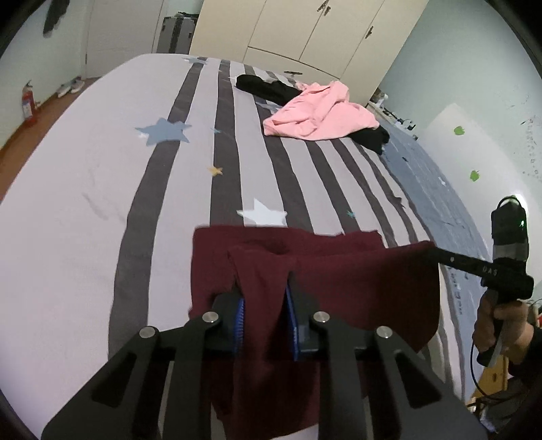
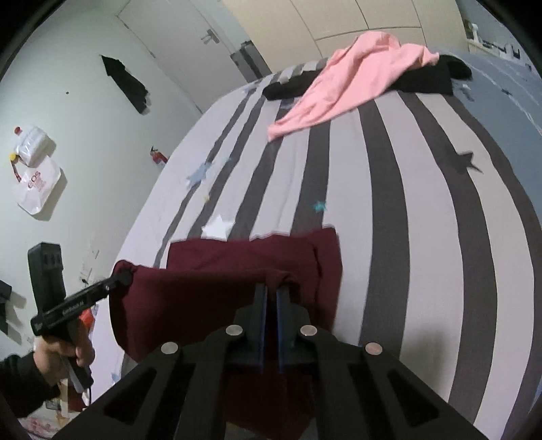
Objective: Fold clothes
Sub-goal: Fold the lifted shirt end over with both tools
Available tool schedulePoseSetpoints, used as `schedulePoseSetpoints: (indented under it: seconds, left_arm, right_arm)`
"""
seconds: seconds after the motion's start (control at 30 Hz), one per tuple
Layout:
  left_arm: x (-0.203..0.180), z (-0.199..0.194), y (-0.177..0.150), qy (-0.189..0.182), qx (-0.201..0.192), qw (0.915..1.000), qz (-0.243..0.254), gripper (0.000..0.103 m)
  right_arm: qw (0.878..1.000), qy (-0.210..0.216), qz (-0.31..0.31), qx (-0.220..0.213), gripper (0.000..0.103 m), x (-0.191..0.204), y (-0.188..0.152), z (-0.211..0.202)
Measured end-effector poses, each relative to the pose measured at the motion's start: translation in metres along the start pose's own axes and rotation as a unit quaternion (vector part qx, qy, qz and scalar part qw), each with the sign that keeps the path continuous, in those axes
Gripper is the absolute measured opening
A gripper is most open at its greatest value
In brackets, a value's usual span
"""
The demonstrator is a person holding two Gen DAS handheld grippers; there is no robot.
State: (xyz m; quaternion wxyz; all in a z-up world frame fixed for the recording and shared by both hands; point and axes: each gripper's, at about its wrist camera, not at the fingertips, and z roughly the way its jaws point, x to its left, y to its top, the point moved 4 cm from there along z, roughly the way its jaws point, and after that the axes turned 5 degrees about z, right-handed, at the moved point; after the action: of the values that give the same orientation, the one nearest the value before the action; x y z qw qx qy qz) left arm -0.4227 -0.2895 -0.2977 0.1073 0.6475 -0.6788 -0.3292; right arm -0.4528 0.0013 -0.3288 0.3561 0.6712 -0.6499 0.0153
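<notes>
Nearest the left wrist camera, the left gripper (image 1: pixel 262 313) has its jaws narrowed onto a bunched fold of the maroon garment (image 1: pixel 338 270), the cloth pinched between the blue pads (image 1: pixel 240 316) and hanging down below them. In the right wrist view the right gripper (image 2: pixel 270 304) has its jaws all but closed, a pinch of the same maroon cloth caught at the tips. Each gripper holds one end of the garment's near edge, which is lifted off the bed (image 1: pixel 84 203); each also shows in the other's view, held by a hand (image 1: pixel 501 325) at the frame edge.

The garment lies at the near end of the bed, its long axis running across the bed from one gripper to the other and crossing the stripes. Its far edge rests flat on the cover, just short of a white star (image 1: pixel 262 213). The raised near part sags between the two grips.

Beyond it the striped cover is bare apart from printed stars. Well apart, near the far end of the bed, a pink garment (image 1: pixel 321 115) lies crumpled over a black garment (image 1: pixel 267 88) that sticks out on both sides. Nothing lies between these and the maroon one.

Past the bed stand cream wardrobes (image 1: pixel 305 30). On the floor to the left are a fire extinguisher (image 1: pixel 28 105) against the wall and a pair of shoes (image 1: pixel 69 86).
</notes>
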Motion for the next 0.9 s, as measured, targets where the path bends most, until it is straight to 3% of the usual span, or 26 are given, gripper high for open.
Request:
schedulePoseSetpoints:
  seconds: [0.17,0.27,0.37,0.7,0.77,0.9]
  left_arm:
    - [0.01,0.03,0.023,0.025,0.019,0.9995,0.009,0.017]
    - [0.019,0.06,0.022,0.042,0.048,0.998,0.004,0.017]
    - [0.021,0.076,0.018,0.055,0.05,0.9972,0.008,0.017]
    - [0.014,0.074,0.022,0.073,0.028,0.9967,0.023,0.018]
    - [0.013,0.073,0.024,0.071,0.022,0.9971,0.02,0.018]
    - [0.017,0.067,0.028,0.064,0.015,0.9978,-0.004,0.022]
  right_arm:
    - [1.0,-0.024,-0.006,0.004,0.004,-0.006,0.026,0.033]
    - [0.999,-0.044,-0.008,0.029,0.004,-0.015,0.032,0.061]
    - [0.998,-0.059,-0.017,0.033,0.004,-0.021,0.032,0.079]
    - [0.996,-0.081,-0.033,0.013,0.005,-0.023,0.031,0.083]
    - [0.995,-0.094,-0.025,0.006,0.013,-0.026,0.029,0.077]
    - [0.993,-0.119,-0.018,-0.008,0.013,-0.027,0.026,0.06]
